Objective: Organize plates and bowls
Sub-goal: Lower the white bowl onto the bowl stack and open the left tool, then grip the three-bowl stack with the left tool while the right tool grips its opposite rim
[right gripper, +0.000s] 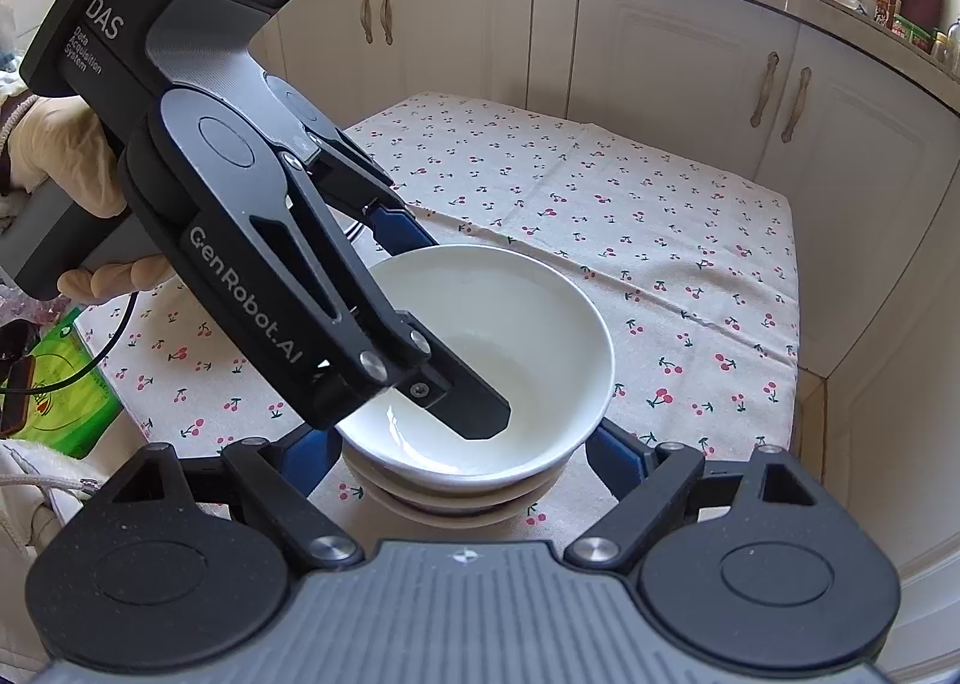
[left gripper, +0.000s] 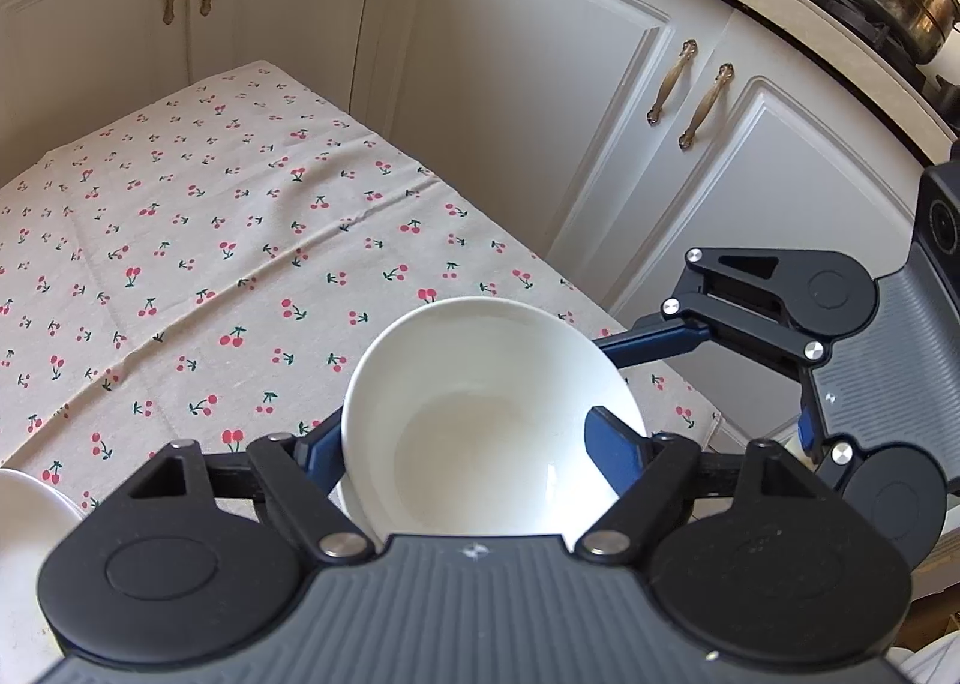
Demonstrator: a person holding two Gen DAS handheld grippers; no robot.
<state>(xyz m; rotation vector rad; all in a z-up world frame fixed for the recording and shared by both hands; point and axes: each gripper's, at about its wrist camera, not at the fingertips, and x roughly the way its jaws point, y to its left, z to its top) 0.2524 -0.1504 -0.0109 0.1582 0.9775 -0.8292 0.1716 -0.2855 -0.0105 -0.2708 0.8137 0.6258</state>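
Bowls are the business here: a glossy white ceramic bowl (right gripper: 498, 360) sits low in the centre of the right wrist view, nested on a short stack of other white dishes (right gripper: 456, 504) whose rims show beneath it. The stack rests on a beige tablecloth printed with red cherries (right gripper: 630, 204), near its closer edge.

My left gripper (right gripper: 438, 318) comes in from the upper left of that frame. One black finger (right gripper: 474, 408) reaches down inside the bowl; the other, blue-padded, lies outside the far rim. The wall stands between them, but I judge the pads are slack rather than pinching (the inner finger looks clear of the wall), which fits a bowl just set down.

My right gripper (right gripper: 465, 456) straddles the stack from the bottom of the frame, its blue pads spread to either side and touching nothing I can see, probably there to steady things.

Another white dish (left gripper: 24, 504) peeks in at the lower left of the left wrist view, likely next for stacking.
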